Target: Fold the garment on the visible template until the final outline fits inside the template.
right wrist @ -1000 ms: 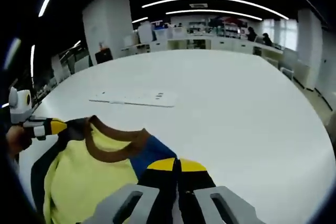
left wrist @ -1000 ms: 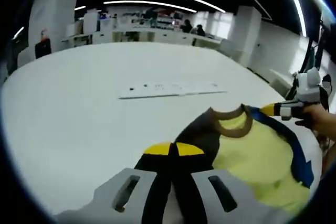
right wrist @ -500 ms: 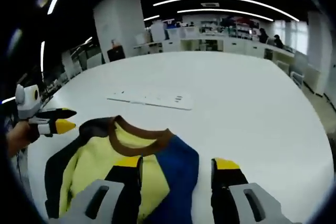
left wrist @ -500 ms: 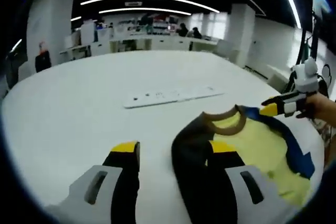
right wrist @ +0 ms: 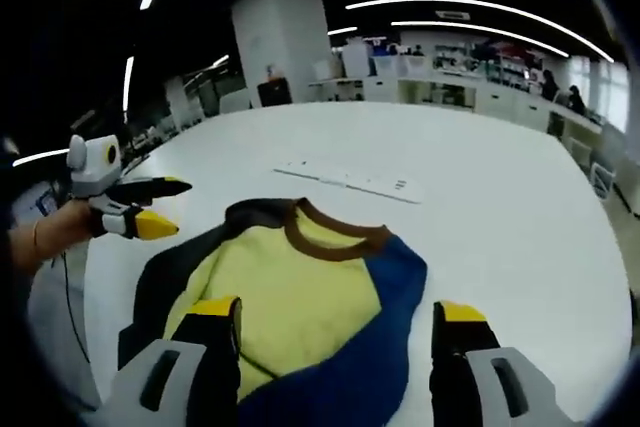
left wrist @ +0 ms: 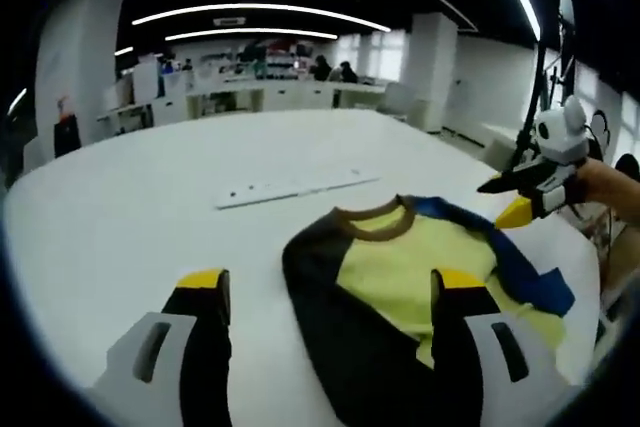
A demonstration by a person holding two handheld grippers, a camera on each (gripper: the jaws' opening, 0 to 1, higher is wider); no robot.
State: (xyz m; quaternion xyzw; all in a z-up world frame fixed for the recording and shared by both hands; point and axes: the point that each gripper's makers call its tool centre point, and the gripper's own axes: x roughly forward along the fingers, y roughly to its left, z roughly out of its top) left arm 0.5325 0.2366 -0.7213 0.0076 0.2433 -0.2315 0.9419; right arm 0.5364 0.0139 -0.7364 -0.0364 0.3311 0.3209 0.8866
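A second ago each tool was pinched shut on a shoulder of the garment; now the left tool and right tool both stand wide open, holding nothing and drawn back. That suggests the garment has been laid flat on the white desk, ready for the first fold. It lies just ahead of and between both sets of jaws, collar pointing away.
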